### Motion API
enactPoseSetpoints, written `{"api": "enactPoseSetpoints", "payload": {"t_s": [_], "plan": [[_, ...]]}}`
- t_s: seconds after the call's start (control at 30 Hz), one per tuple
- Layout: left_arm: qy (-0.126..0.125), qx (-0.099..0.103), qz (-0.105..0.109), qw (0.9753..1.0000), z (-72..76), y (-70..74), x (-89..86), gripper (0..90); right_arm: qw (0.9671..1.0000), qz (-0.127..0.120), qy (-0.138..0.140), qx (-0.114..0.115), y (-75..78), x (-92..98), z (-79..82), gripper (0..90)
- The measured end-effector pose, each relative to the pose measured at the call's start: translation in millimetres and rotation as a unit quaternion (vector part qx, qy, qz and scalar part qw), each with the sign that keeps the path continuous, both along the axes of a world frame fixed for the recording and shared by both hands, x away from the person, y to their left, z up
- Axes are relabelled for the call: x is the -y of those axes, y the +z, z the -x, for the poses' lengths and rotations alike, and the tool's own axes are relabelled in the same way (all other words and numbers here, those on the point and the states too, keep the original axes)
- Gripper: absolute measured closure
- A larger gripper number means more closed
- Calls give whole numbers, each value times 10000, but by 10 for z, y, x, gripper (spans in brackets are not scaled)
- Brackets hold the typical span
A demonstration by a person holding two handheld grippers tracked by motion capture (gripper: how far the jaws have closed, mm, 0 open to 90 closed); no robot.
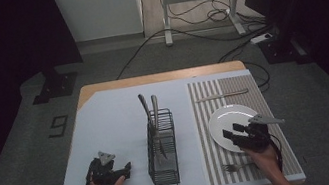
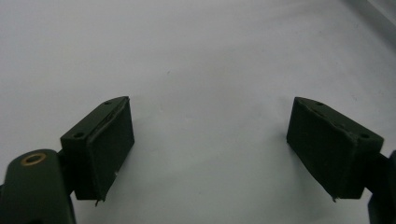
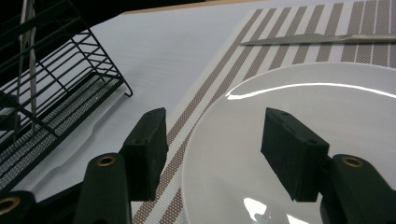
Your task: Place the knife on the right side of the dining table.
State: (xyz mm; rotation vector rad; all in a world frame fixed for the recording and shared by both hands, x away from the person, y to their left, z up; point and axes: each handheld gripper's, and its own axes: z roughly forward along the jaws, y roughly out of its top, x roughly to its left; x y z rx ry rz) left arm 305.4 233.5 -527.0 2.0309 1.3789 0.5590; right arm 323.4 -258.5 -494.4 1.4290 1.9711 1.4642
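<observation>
Table: one wooden table (image 1: 160, 77) is seen from above, covered by one pale blue-white sheet (image 1: 113, 131); one brown-and-white striped placemat (image 1: 248, 89) is laid along its right side.
Rack: one black wire cutlery rack (image 1: 162, 149) is set on the sheet, just left of the placemat; in the right gripper view its mesh floor and bars (image 3: 56, 93) are seen at the left.
Utensils in rack: two metal handles (image 1: 149, 109) are counted leaning up out of the far end of the rack; what kind of utensils they are cannot be told.
Plate: one round white plate (image 1: 223, 120) is placed on the placemat.
Knife: one metal table knife (image 1: 222, 95) is laid flat on the placemat beyond the plate, apart from it; it is seen again in the right gripper view (image 3: 322, 38).
Fork: one metal fork (image 1: 233, 166) is laid on the placemat, near the table's front edge.
Left gripper (image 1: 123, 169): it is held low over bare sheet left of the rack; its two jaws are spread wide, with nothing between them (image 2: 210, 144).
Right gripper (image 1: 232, 132): it is held over the plate's near edge; its two jaws are parted wide and empty, above the plate rim (image 3: 212, 151).
</observation>
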Motion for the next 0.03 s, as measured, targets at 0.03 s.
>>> {"api": "enactPoseSetpoints", "payload": {"t_s": [0.03], "plan": [[0,0,0,10000,0,0,0,144,10000,0,0,0,0,0,0,405]]}}
